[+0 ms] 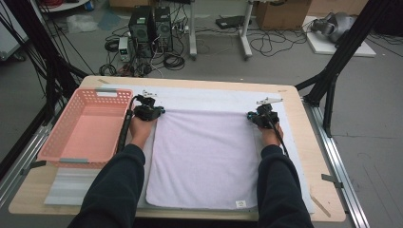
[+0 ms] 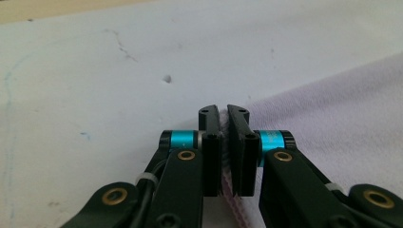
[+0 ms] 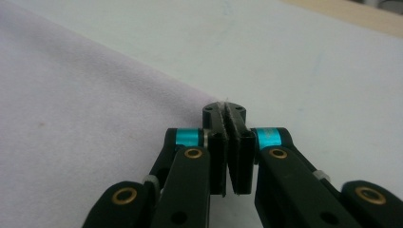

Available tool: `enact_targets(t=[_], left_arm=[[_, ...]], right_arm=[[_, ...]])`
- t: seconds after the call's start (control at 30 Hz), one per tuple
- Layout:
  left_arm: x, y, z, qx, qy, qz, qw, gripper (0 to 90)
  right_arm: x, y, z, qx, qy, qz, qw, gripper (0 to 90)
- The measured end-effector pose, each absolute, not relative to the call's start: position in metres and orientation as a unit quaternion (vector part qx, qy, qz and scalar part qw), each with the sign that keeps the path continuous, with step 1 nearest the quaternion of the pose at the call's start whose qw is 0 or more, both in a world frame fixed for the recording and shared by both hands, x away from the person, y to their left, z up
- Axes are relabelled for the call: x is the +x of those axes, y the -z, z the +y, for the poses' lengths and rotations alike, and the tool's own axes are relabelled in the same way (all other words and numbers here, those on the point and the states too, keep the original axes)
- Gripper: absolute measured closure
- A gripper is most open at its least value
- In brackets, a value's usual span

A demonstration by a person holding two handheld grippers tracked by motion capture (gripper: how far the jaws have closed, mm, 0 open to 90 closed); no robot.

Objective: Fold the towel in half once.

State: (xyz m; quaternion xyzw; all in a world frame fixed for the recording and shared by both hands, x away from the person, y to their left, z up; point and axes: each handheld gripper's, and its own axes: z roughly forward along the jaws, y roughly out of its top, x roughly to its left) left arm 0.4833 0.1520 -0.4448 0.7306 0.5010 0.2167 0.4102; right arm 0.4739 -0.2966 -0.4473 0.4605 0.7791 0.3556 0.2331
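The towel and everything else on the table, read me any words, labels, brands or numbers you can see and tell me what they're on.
No text can be read in these pictures.
Small white tag at the near right corner of the lilac towel: carries a mark, too small and blurred to read.
Pink basket, grey strips on its rims: no lettering to make out.
Left gripper and right gripper: plain blue bands, no print.

Right claw (image 3: 224, 114) pinched on lilac towel (image 3: 85, 118) corner, seemingly, white mat (image 3: 309, 71)
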Motion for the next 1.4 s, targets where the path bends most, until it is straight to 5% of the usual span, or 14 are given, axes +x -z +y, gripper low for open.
enact_targets(t=[0.2, 0.23, 0.3, 0.43, 0.6, 0.9, 1.07, 1.33, 1.4], left_arm=[[0.484, 0.445, 0.15, 0.722, -0.247, 0.499, 0.411, 83.6], [0.485, 0.448, 0.15, 0.722, -0.249, 0.511, 0.395, 79.4], [0.486, 0.449, 0.153, 0.715, -0.252, 0.532, 0.378, 57.6], [0.479, 0.438, 0.155, 0.711, -0.266, 0.524, 0.386, 53.7], [0.468, 0.433, 0.143, 0.74, -0.258, 0.491, 0.381, 60.3], [0.448, 0.421, 0.155, 0.708, -0.279, 0.512, 0.399, 57.0], [0.435, 0.423, 0.159, 0.703, -0.265, 0.512, 0.416, 57.5], [0.421, 0.424, 0.157, 0.718, -0.208, 0.481, 0.458, 44.4], [0.416, 0.424, 0.159, 0.712, -0.204, 0.476, 0.474, 37.5]], right_arm=[[0.473, 0.44, -0.299, 0.467, -0.358, 0.755, 0.287, 88.0], [0.474, 0.441, -0.298, 0.466, -0.352, 0.758, 0.289, 86.7], [0.474, 0.443, -0.297, 0.473, -0.338, 0.759, 0.294, 71.8], [0.469, 0.431, -0.312, 0.517, -0.372, 0.71, 0.302, 63.7], [0.456, 0.417, -0.319, 0.498, -0.402, 0.718, 0.275, 69.3], [0.417, 0.421, -0.311, 0.444, -0.406, 0.764, 0.233, 69.8], [0.395, 0.428, -0.309, 0.416, -0.39, 0.794, 0.212, 79.3], [0.377, 0.443, -0.312, 0.421, -0.354, 0.813, 0.19, 76.8], [0.373, 0.44, -0.317, 0.433, -0.336, 0.807, 0.219, 77.6]])
